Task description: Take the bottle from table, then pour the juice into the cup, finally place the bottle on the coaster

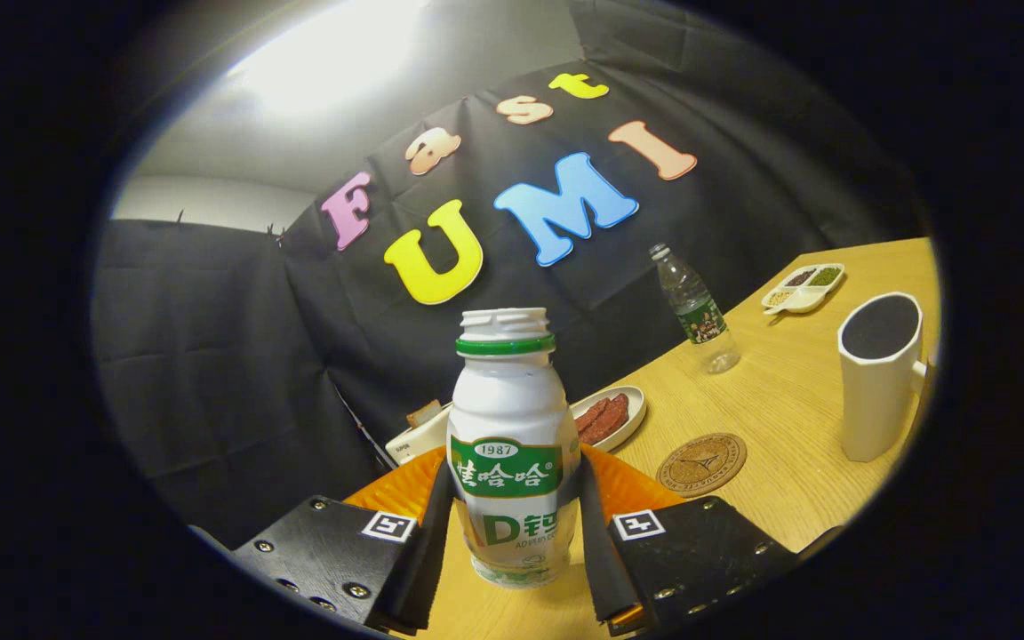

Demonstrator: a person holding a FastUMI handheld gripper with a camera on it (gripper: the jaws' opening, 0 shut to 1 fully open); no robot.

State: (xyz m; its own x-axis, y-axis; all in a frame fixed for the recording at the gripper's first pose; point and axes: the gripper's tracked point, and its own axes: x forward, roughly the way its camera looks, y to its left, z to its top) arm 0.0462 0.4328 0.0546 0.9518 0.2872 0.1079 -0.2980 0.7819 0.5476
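Note:
A small white juice bottle [512, 444] with a green label and an uncapped green-ringed neck stands between my fingers. My gripper [510, 524] is shut on the bottle, both fingers pressing its lower sides. The view is tilted, and the bottle's base looks raised off the wooden table [788, 418]. A round brown coaster [701, 463] lies on the table just ahead and to the right of the fingers. Farther right stands a tall white cup [878, 378] with a handle and a dark inside.
An orange plate [628, 484] lies behind the bottle. Beyond it sit an oval dish with brown sausages [608, 416] and a white box [419, 436]. A clear water bottle [697, 309] and a white divided snack tray [803, 288] stand near the booth wall.

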